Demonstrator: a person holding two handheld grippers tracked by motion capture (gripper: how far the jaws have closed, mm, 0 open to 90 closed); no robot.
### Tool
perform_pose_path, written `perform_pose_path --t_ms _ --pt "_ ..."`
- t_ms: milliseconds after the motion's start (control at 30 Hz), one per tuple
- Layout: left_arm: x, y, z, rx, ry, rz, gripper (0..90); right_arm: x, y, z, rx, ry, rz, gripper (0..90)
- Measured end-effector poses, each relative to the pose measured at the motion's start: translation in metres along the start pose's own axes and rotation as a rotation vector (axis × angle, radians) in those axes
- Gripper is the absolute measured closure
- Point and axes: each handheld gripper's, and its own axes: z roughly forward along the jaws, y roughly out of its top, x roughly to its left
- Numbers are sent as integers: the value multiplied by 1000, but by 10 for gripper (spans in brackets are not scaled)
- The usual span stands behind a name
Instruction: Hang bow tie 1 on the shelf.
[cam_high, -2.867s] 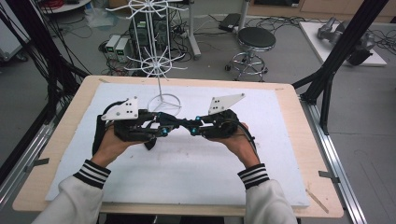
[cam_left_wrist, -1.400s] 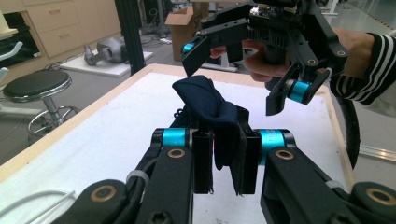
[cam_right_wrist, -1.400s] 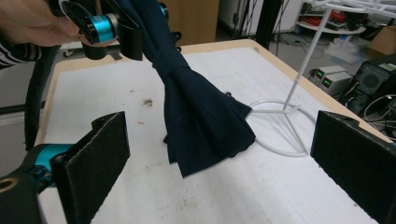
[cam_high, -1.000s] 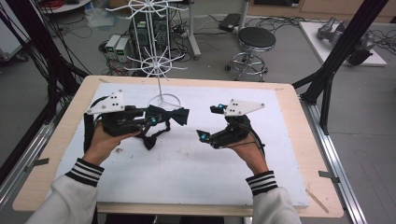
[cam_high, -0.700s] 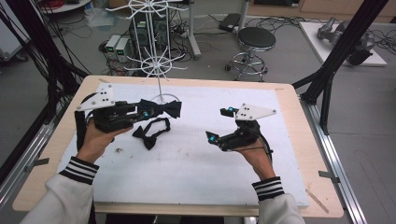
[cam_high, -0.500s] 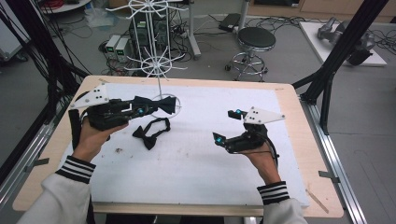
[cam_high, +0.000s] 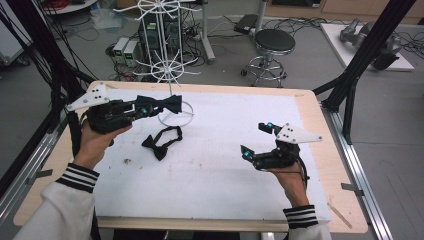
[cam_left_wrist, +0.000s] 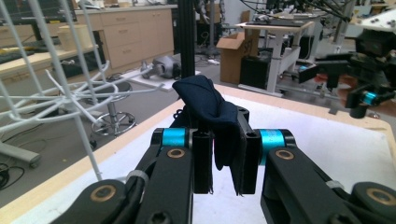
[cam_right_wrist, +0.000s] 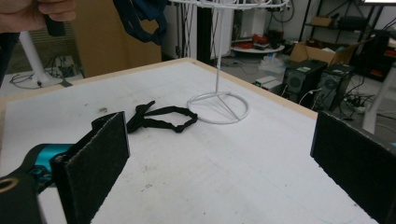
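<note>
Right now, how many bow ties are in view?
2. One bow tie is clamped in the left gripper beside the white wire rack. The other bow tie lies on the table.

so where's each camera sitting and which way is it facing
High view: above the person's edge of the table, looking forward and down; both forearms, left gripper and right gripper show.
Left gripper view: on the left gripper, looking along jaws shut on a dark bow tie, towards the right gripper.
Right gripper view: on the right gripper, jaws open, facing the rack and the second bow tie.
All three views show the rack.
</note>
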Motion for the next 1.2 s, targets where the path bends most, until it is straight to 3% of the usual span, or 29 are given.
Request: perform_pose_path --t_ms 433,700,833,1200 --pt "13 7 1 -2 57 -7 804 4 -16 -23 -75 -59 -8 38" --pt "23 9 4 -9 67 -39 803 9 -29 -32 -114 -103 -10 38" --pt "28 11 5 -27 70 -61 803 12 -35 -34 -116 -114 -16 38" --pt "44 3 19 -13 105 -87 801 12 -46 -36 -134 -129 -20 38"
